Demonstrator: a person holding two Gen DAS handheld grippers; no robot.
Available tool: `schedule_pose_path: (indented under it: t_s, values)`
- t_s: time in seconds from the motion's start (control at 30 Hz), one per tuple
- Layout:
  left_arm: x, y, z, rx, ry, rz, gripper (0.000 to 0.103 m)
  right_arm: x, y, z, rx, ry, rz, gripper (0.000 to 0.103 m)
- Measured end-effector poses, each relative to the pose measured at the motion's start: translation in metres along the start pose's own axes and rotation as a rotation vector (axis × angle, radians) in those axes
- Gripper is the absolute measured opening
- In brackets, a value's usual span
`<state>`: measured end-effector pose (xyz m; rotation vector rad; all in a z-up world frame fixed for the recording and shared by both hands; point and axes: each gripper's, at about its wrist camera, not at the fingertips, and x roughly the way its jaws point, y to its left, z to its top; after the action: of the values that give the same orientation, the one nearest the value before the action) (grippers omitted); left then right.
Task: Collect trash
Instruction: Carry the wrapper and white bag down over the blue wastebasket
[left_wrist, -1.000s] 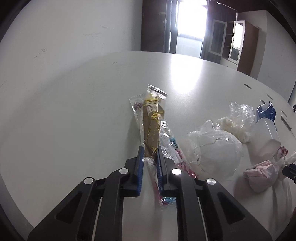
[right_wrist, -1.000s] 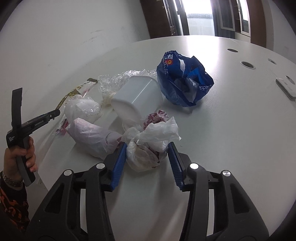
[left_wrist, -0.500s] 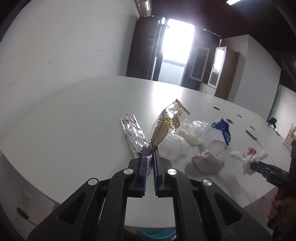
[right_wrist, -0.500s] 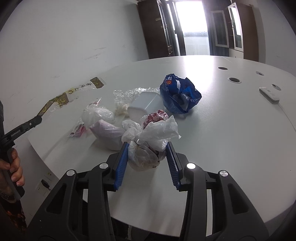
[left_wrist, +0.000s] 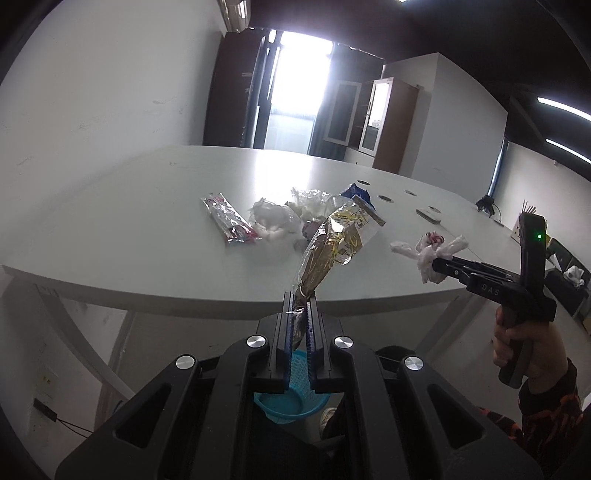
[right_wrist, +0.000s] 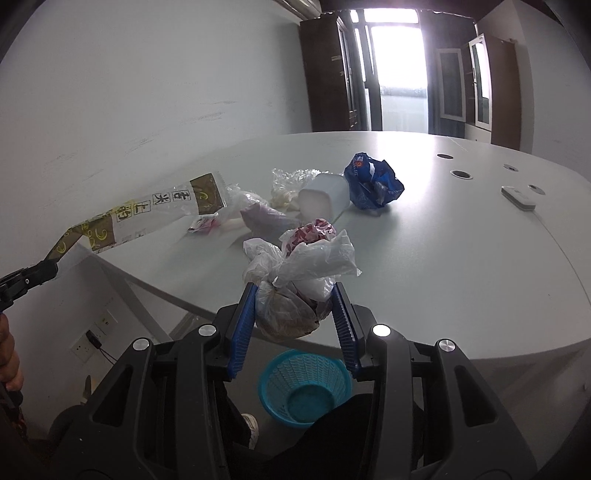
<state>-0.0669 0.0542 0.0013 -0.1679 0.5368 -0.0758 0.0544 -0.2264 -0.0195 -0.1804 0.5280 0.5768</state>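
Note:
My left gripper (left_wrist: 300, 299) is shut on the tail of a long brown and gold wrapper (left_wrist: 334, 243), held in the air past the table's near edge; the wrapper also shows in the right wrist view (right_wrist: 147, 214). My right gripper (right_wrist: 293, 295) is shut on a knotted clear plastic bag of scraps (right_wrist: 295, 273), also off the table; that bag shows in the left wrist view (left_wrist: 428, 251). A blue mesh bin (right_wrist: 304, 386) stands on the floor below both grippers and shows in the left wrist view (left_wrist: 291, 400).
On the white table (right_wrist: 443, 258) lie a crumpled blue bag (right_wrist: 373, 182), a tipped white tub (right_wrist: 327, 194), clear plastic bags (left_wrist: 273, 218), a pinkish bag (right_wrist: 267, 218) and a red-printed wrapper (left_wrist: 229, 218). A white remote (right_wrist: 518, 197) lies far right.
Both grippers have pulled back and up from the table with their loads, past its near edge. The blue bin on the floor has come into view beneath them.

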Motion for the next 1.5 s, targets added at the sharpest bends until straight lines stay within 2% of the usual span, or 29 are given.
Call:
schedule_pose_path:
  t_s: [0.13,0.3,0.5,0.8,0.97,1.1,1.23,1.43,1.5]
  values:
    - [-0.008,-0.004,-0.022,0.019,0.066,-0.039,0.005,-0.014,0.009,-0.017,-0.036,0.008,-0.010,0.039]
    - [-0.009,-0.002,-0.063,0.034,0.183,-0.026,0.005,-0.019,0.011,-0.043,-0.055,0.058,-0.005,0.039]
    - [0.021,-0.002,-0.091,0.047,0.297,0.003,0.005,-0.002,0.011,-0.085,-0.026,0.155,0.040,0.039]
    - [0.092,0.023,-0.132,-0.095,0.440,0.009,0.005,0.062,0.014,-0.124,0.021,0.299,0.062,0.039]
    - [0.138,0.033,-0.139,-0.147,0.507,0.022,0.005,0.102,0.013,-0.140,0.026,0.384,0.047,0.039]
    - [0.179,0.029,-0.145,-0.120,0.548,0.076,0.005,0.137,0.006,-0.153,0.063,0.453,0.034,0.039]
    - [0.213,0.014,-0.150,-0.058,0.549,0.138,0.005,0.171,0.006,-0.161,0.045,0.498,-0.006,0.039]
    - [0.262,0.010,-0.159,-0.062,0.606,0.175,0.005,0.215,0.005,-0.172,0.046,0.572,-0.022,0.039]
    - [0.276,0.012,-0.161,-0.090,0.623,0.172,0.005,0.230,0.005,-0.173,0.041,0.593,-0.033,0.039]
